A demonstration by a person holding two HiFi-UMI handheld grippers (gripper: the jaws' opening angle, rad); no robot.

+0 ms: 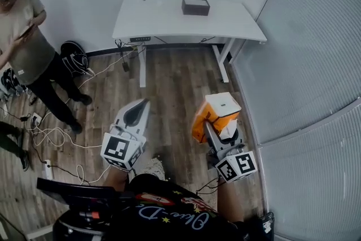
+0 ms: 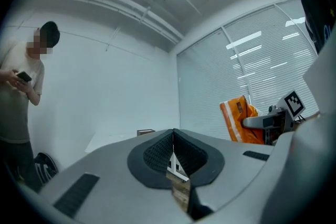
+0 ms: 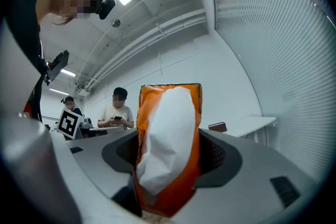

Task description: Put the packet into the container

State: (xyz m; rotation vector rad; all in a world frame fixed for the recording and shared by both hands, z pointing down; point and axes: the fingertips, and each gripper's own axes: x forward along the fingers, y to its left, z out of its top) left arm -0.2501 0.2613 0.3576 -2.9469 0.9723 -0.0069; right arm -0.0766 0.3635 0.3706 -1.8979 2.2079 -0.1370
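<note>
My right gripper (image 1: 217,121) is shut on an orange and white packet (image 1: 214,115), held upright above the wooden floor. In the right gripper view the packet (image 3: 168,147) fills the space between the jaws, pressed on both sides. From the left gripper view the same packet (image 2: 240,120) shows at the right. My left gripper (image 1: 137,112) hangs to the left of it with its jaws closed together and nothing between them (image 2: 173,157). A small dark box-shaped container (image 1: 195,6) stands on the white table (image 1: 163,22) far ahead, well away from both grippers.
A person (image 1: 28,48) stands at the left holding a phone. Cables and a power strip (image 1: 48,138) lie on the floor there. A ribbed wall of blinds (image 1: 316,93) runs along the right. A dark bag (image 1: 73,56) sits by the wall.
</note>
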